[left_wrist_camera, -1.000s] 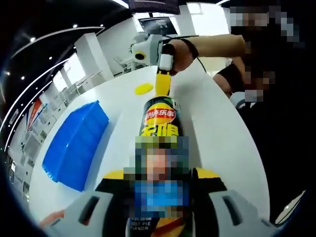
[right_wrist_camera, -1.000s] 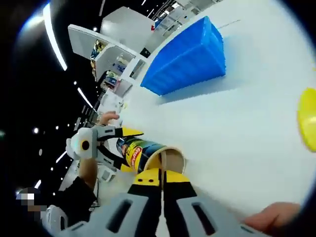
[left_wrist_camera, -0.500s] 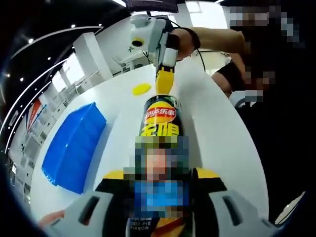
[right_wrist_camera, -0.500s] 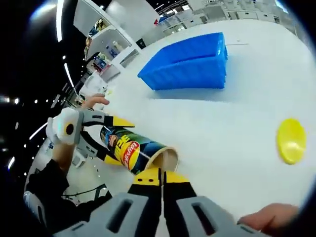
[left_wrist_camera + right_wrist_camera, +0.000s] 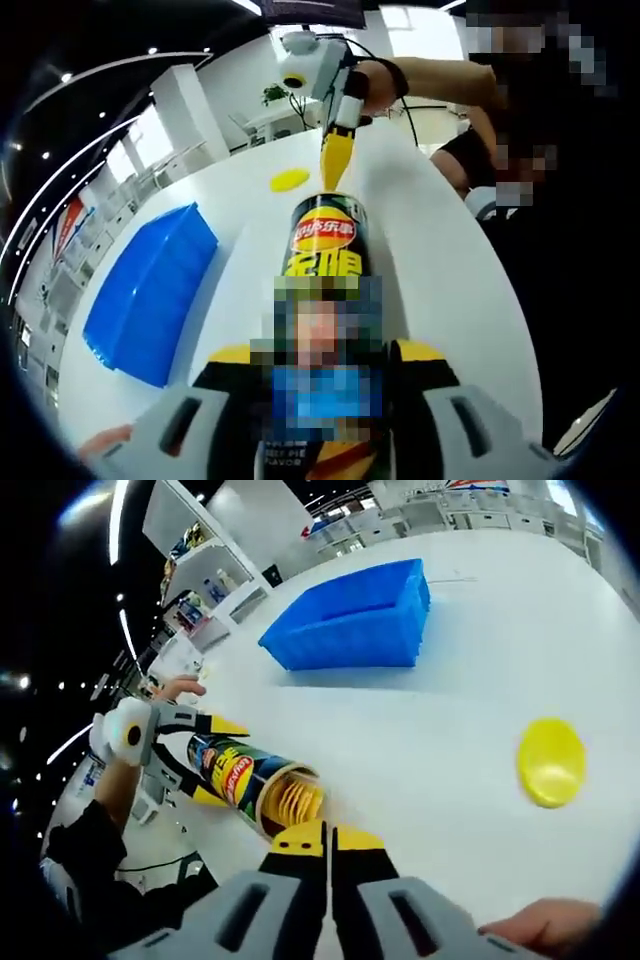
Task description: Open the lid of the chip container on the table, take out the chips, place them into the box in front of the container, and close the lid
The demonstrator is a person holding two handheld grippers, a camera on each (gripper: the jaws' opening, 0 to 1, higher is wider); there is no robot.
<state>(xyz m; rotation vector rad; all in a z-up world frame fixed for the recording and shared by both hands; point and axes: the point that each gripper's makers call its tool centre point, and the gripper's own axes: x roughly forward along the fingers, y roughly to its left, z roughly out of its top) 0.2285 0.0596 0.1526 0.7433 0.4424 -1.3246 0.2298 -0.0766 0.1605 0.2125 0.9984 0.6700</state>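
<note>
White round table (image 5: 480,660), glossy, bare surface catching ceiling light; its curved edge (image 5: 500,300) runs down the right of the left gripper view. Beyond the far edge: a white pillar (image 5: 185,115), a potted green plant (image 5: 272,95), pale desks and chairs (image 5: 160,175) along a bright window side. Dark ceiling with small spot lamps (image 5: 65,78) and a curved light strip (image 5: 112,525). Shelving with small coloured goods (image 5: 195,580) stands behind the table in the right gripper view. A dark wall screen (image 5: 310,10) hangs at top.

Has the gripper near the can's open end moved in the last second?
Yes. In the left gripper view the right gripper has drawn back from the chip can, up past the yellow lid.
</note>
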